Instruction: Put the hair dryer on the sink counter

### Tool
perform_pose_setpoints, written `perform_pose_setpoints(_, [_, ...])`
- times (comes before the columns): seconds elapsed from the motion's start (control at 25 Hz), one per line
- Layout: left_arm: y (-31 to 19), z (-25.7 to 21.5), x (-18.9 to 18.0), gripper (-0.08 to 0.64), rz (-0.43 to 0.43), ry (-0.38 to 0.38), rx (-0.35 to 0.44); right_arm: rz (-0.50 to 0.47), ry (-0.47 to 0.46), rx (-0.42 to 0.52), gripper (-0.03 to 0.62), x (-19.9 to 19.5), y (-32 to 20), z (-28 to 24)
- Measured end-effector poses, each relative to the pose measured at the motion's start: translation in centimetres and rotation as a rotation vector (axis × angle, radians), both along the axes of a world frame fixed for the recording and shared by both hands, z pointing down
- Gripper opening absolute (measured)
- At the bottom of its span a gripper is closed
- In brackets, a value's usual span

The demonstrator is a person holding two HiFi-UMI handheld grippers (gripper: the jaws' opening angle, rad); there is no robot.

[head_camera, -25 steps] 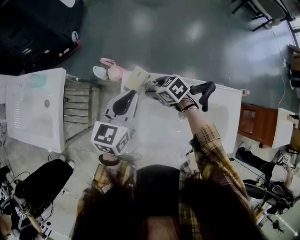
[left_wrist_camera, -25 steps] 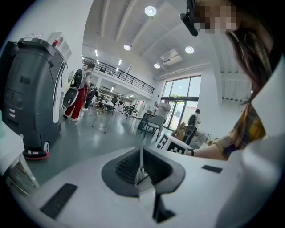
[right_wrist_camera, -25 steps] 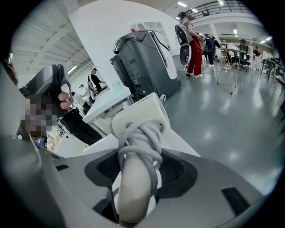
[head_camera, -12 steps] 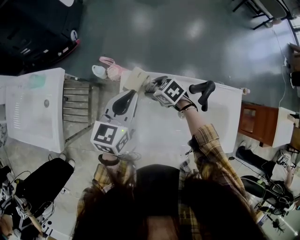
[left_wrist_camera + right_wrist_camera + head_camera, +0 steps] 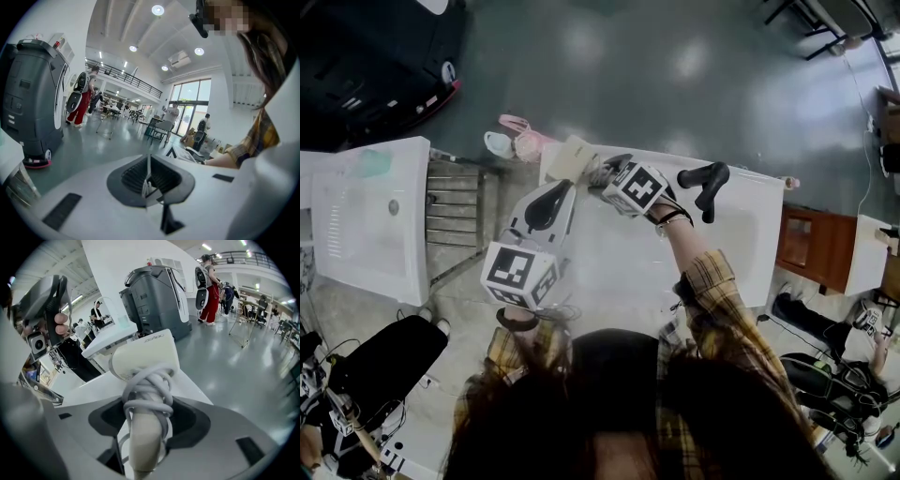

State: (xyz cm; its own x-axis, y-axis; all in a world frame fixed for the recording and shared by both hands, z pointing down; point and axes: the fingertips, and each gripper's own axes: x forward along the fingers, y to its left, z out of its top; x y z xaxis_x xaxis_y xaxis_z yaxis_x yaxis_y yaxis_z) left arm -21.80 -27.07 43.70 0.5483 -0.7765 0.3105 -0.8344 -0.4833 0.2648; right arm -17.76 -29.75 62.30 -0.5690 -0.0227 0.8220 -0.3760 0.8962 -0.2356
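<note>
A cream hair dryer with its cord wound round the handle sits over the far left corner of the white sink counter. My right gripper is shut on that handle; in the right gripper view the wrapped handle fills the gap between the jaws of the right gripper and the dryer's head points away. My left gripper hovers over the counter's left edge, beside the right one. Its jaws meet in a thin line with nothing between them, as the left gripper shows in its own view.
A second white sink unit stands at the left, with a metal rack between it and the counter. Pink and white slippers lie on the floor beyond. A brown cabinet is at the right, and a grey machine stands farther off.
My right gripper has rolled a little and crept slightly left with the hair dryer still in it. The left gripper has stayed put.
</note>
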Motion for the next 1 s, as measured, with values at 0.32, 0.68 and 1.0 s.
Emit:
perform_pose_setpoints(0.32, [0.9,-0.5,0.7,0.032,0.002,-0.010,0.018,0.037,-0.032,-0.029,0.267,0.3,0.5,-0.3])
perform_pose_setpoints(0.68, [0.9,-1.3,-0.4,0.032,-0.008,-0.017,0.041,0.082,-0.005,0.005,0.319,0.5,-0.1,-0.7])
perform_pose_setpoints(1.0, [1.4,-2.0,0.3,0.032,-0.001,-0.026,0.072,0.086,-0.028,0.034,0.319,1.4,0.4,-2.2])
